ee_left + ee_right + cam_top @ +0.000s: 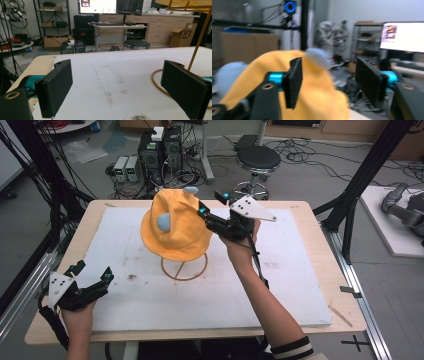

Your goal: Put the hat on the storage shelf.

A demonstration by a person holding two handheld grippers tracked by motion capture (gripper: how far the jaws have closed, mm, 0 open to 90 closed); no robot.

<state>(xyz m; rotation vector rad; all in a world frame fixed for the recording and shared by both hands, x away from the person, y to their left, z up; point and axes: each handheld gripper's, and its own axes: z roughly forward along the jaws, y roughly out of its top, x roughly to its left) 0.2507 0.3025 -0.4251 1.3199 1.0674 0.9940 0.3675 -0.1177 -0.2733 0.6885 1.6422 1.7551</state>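
Two tongs stand spread: the right tongs (202, 213) at the 3 o'clock side of the yellow hat (172, 225) on its wire stand (184, 268) mid-tabletop (300, 285), the left tongs (102, 280) at 8 o'clock, gripping nothing.

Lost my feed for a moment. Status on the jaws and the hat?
Right gripper open at the yellow hat, nothing gripped. Left gripper open, low over the white board. Hat sits on its wire stand. Nothing in the way.

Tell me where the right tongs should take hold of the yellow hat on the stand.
Probably the yellow hat at its soft crown, from the right tongs' side: the open jaws sit there already, and the fabric looks easy to pinch.
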